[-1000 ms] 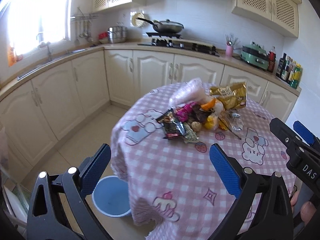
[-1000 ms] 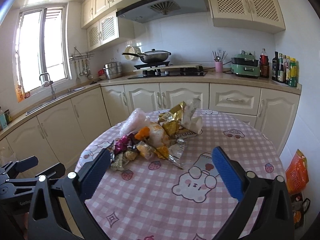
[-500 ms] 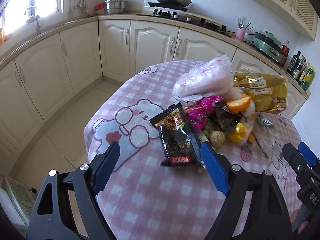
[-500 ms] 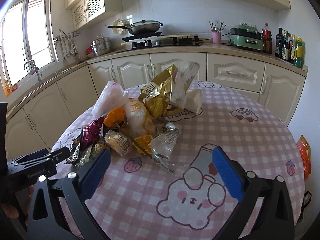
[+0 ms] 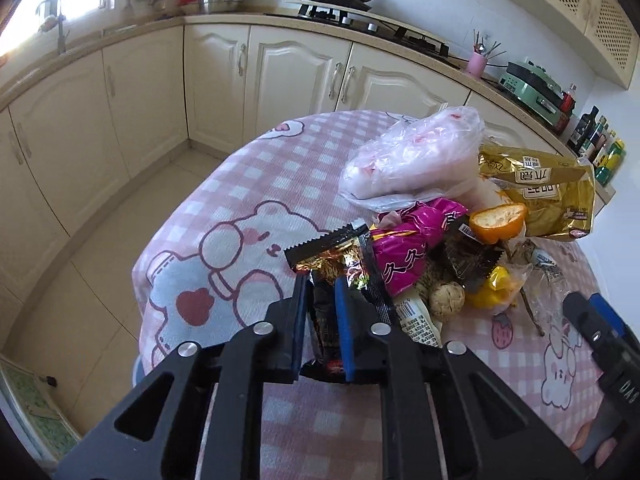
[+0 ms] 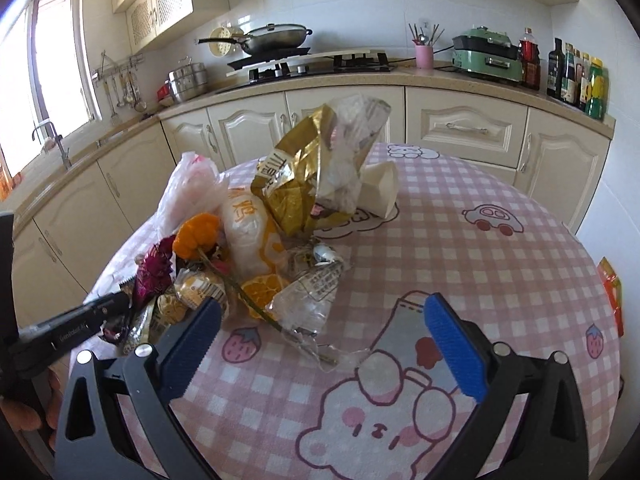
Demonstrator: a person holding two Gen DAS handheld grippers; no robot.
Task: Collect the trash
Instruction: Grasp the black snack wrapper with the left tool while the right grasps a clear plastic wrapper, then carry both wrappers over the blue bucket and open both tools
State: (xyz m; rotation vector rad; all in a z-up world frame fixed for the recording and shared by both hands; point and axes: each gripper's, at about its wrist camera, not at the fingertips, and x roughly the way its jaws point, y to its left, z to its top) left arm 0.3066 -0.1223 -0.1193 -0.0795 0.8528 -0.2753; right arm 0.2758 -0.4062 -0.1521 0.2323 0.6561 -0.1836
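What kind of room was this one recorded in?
A home kitchen, most likely: a gas hob with a wok on it, cream cabinets under a counter, and a round table with a pink checked cloth.

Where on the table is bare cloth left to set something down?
Bare tablecloth lies right of the trash pile, up to the table's edge, and before the open right gripper. It is crowded where the left gripper is closing on the black wrapper.

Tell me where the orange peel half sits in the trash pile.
In the left wrist view, the orange peel half sits at the pile's right, below the gold bag and right of the magenta wrapper.
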